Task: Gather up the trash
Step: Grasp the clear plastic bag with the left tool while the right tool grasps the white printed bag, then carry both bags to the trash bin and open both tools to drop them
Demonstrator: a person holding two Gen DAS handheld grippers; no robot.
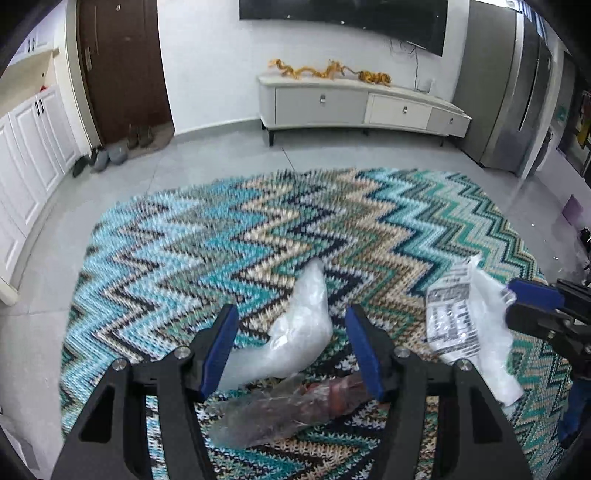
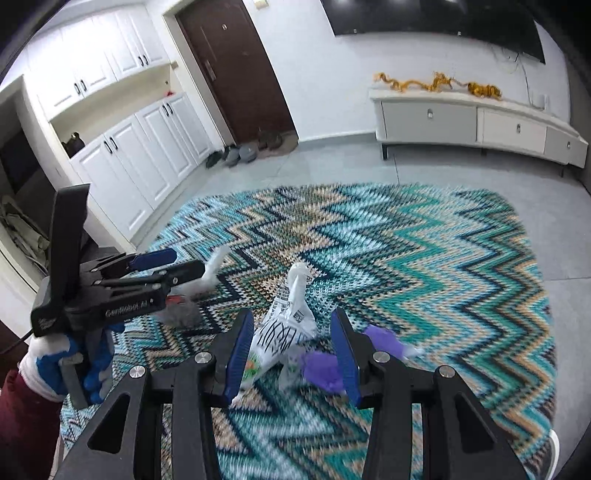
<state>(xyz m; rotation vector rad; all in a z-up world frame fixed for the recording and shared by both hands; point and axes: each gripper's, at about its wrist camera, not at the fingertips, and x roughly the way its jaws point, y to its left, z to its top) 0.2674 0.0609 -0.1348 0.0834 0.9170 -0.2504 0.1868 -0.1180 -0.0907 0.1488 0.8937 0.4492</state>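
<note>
My left gripper (image 1: 291, 350) is open above a clear white plastic bag (image 1: 299, 332) lying on the zigzag rug (image 1: 221, 240). A crumpled clear and reddish wrapper (image 1: 288, 410) lies just below it. My right gripper (image 2: 291, 354) is open around a white bag with black print (image 2: 284, 328); a purple wrapper (image 2: 325, 369) lies by its right finger. The printed bag also shows in the left wrist view (image 1: 458, 325), with the right gripper's fingers (image 1: 535, 295) beside it. The left gripper (image 2: 166, 266) shows in the right wrist view, over the white bag (image 2: 214, 273).
A grey TV cabinet (image 1: 354, 103) stands at the far wall under a TV (image 1: 343, 18). A brown door (image 1: 122, 70) with shoes (image 1: 107, 158) and white cupboards (image 2: 140, 147) are at the left. A fridge (image 1: 517, 92) stands at the right. Grey tile floor (image 1: 44, 258) surrounds the rug.
</note>
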